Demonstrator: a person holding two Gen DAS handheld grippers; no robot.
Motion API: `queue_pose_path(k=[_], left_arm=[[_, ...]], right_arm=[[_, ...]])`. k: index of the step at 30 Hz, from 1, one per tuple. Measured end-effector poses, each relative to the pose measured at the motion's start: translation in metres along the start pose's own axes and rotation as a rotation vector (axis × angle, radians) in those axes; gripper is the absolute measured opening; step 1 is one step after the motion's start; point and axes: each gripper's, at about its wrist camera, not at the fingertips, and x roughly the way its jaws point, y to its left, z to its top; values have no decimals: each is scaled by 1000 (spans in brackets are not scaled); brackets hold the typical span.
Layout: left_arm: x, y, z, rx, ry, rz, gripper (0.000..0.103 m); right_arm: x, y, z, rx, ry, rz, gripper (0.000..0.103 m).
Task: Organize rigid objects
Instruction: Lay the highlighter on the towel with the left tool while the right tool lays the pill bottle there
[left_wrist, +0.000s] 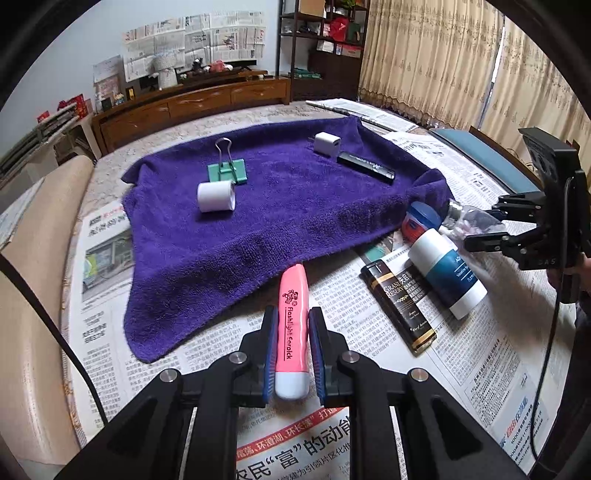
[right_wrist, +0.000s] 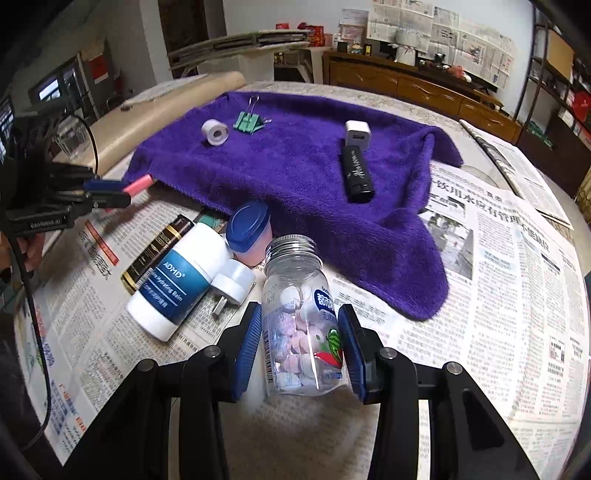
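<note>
Pink flashlight (left_wrist: 292, 334) gripped, candy bottle (right_wrist: 302, 325) gripped

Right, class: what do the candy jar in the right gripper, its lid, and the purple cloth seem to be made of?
Candy jar: clear glossy plastic or glass; the candies show through. Its lid: silvery ribbed metal, by the dull sheen. Purple cloth: matte terry fabric, with a fuzzy looped pile. The right gripper clamps the jar.
</note>
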Motion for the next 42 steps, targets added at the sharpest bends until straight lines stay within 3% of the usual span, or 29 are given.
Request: queue_pose_path(k=[14, 21, 26, 33, 42], left_arm=[[-34, -12, -8, -51, -21, -5, 16], [-36, -4, 25, -78, -66, -12, 16], [-15, 3, 64, -68, -80, -4, 17], [26, 9, 101, -56, -40, -2, 17], [79, 11, 107, -59, 83, 29, 17]], right_arm=[[-38, -3, 9, 48, -73, 45, 42], [-32, -3, 47, 44, -88, 78, 42], [-7, -4, 87, 31, -92, 87, 42], [38, -5, 125, 12, -39, 85, 42], [81, 2, 133, -56, 67, 66, 42]])
